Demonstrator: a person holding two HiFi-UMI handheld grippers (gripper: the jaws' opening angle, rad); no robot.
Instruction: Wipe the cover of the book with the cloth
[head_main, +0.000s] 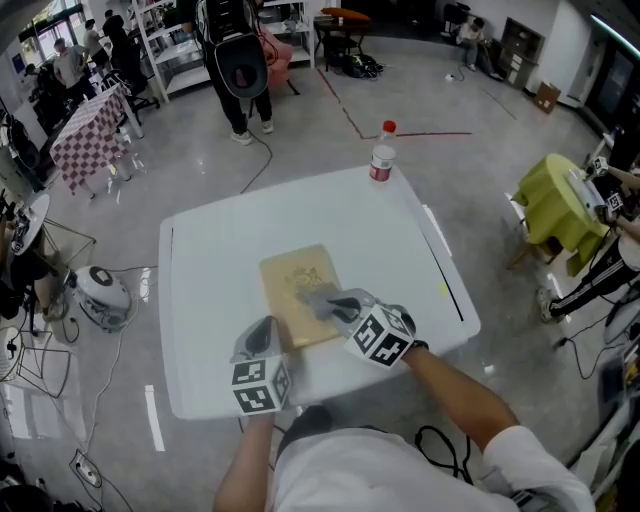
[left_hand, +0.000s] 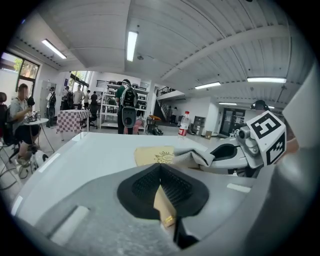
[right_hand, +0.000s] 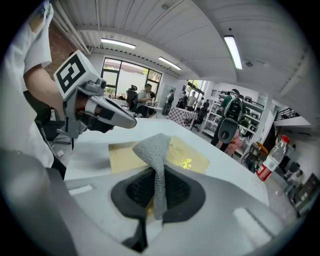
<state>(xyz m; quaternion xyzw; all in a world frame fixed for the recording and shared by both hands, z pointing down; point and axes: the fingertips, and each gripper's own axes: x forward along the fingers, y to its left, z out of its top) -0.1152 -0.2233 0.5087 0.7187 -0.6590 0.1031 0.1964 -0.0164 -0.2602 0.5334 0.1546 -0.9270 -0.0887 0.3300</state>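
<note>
A tan book (head_main: 297, 290) with a gold emblem lies flat in the middle of the white table (head_main: 210, 260). My left gripper (head_main: 264, 337) is at the book's near left corner, jaws shut on its edge; the tan corner (left_hand: 163, 201) shows between the pads. My right gripper (head_main: 342, 304) is shut on a grey cloth (head_main: 322, 303), which rests on the near right part of the cover. In the right gripper view the cloth (right_hand: 154, 151) rises from the jaws and folds over above the book (right_hand: 185, 157). In the left gripper view the cloth (left_hand: 192, 157) lies on the book (left_hand: 154, 155).
A water bottle with a red cap (head_main: 381, 152) stands at the table's far edge. A person (head_main: 235, 60) stands beyond the table. A chair with a green cover (head_main: 556, 205) is at the right, a white fan (head_main: 100, 292) on the floor at the left.
</note>
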